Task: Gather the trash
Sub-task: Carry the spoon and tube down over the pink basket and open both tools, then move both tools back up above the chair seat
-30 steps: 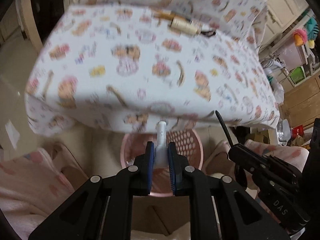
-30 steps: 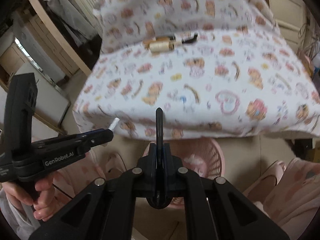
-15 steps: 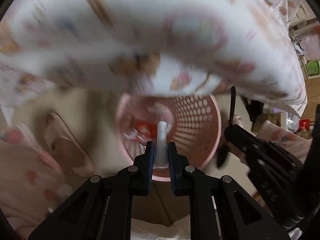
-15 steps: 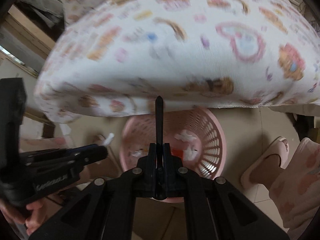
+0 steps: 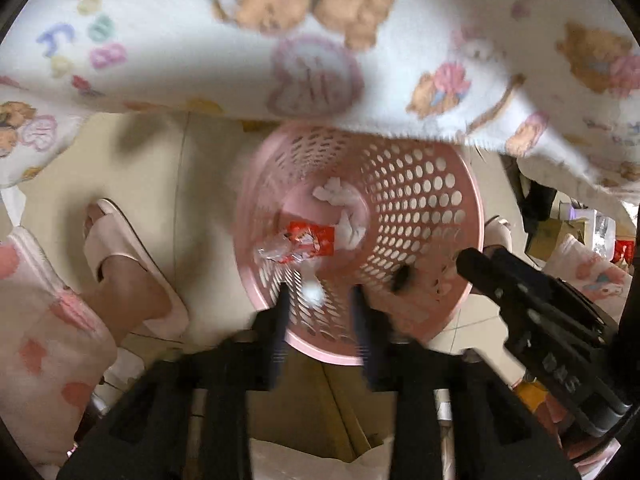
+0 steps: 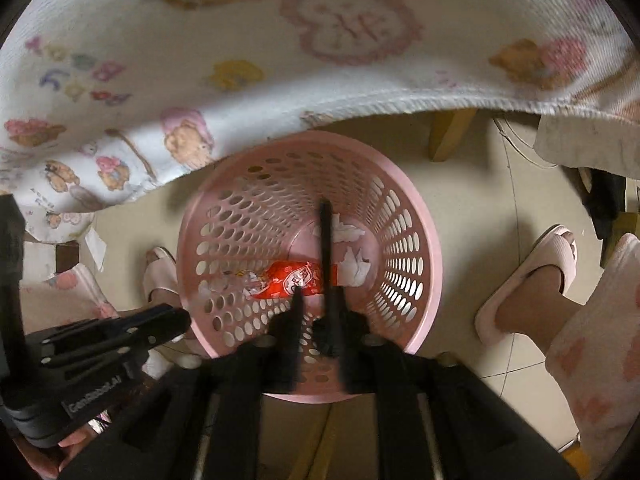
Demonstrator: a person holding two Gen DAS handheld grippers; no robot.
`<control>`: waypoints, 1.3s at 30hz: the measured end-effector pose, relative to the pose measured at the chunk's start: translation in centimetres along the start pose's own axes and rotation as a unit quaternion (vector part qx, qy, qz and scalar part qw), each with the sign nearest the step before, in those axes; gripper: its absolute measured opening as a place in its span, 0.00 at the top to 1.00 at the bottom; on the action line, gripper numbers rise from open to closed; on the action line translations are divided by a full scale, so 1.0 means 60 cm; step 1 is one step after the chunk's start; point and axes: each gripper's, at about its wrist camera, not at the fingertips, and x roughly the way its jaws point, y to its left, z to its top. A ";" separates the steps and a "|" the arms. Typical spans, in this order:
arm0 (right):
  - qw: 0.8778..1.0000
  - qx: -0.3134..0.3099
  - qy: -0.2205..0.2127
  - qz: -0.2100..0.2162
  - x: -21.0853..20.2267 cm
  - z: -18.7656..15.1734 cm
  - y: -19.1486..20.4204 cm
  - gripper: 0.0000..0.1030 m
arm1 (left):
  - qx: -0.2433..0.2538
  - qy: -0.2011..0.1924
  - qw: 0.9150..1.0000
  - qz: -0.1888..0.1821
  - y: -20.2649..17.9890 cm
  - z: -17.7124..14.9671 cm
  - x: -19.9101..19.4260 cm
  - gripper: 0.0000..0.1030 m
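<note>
Nearest, over the pink perforated basket, the left gripper has jaws opening, with a small white piece loose between them. The right gripper also opens beside a black stick. Deeper inside lie a red wrapper and crumpled tissues. Beyond the basket's far rim hangs a bear-print sheet; any remaining trash is unseen.

Readable in the right wrist view: "GenRobot.AI", white lettering on the black body of the left gripper. In the left wrist view, blurred white letters on the right gripper, seemingly "DAS". Pastel letters on the printed cloth, among them "B". White characters on the red wrapper inside the pink basket, too blurred to make out.
</note>
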 end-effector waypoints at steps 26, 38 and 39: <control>0.974 -0.059 -0.215 -0.047 -0.184 -0.024 0.045 0.01 | 0.059 -0.293 0.953 0.059 -0.002 -0.036 -0.286 0.13; 0.930 -0.103 -0.344 -0.076 -0.290 -0.054 0.074 0.01 | 0.058 -0.444 0.893 0.046 -0.007 -0.088 -0.393 0.01; 0.924 -0.108 -0.358 -0.082 -0.301 -0.058 0.075 0.01 | 0.058 -0.441 0.894 0.051 -0.008 -0.084 -0.396 0.01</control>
